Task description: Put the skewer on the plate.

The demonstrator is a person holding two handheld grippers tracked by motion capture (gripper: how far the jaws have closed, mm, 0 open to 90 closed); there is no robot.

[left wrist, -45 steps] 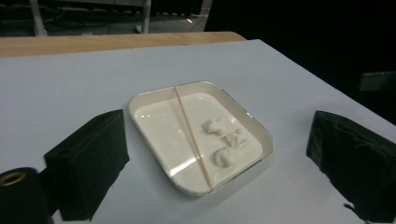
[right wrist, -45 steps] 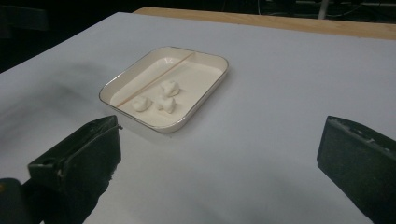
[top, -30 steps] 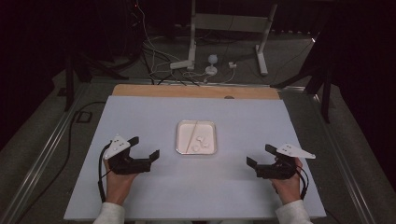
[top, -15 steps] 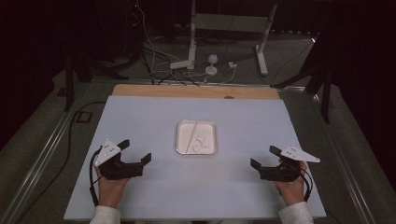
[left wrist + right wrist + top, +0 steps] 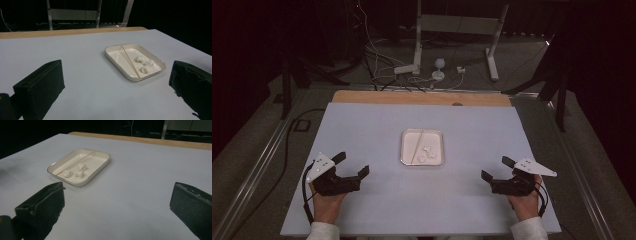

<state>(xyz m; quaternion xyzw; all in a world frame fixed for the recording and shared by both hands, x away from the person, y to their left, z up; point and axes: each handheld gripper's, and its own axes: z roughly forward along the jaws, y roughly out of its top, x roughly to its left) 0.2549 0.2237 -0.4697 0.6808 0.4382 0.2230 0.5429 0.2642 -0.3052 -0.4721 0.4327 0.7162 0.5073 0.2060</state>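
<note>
- One tray (image 5: 435,135), white, two compartments, mid-table (image 5: 362,125); no readable writing.
- Three white lumps (image 5: 429,152) in its right compartment.
- Two grippers, left gripper (image 5: 353,165) and right gripper (image 5: 495,168), jaws apart, empty, well clear of tray.

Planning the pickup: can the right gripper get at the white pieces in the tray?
Probably yes: the right gripper is open, and bare table lies between it and the white pieces in the tray.
</note>
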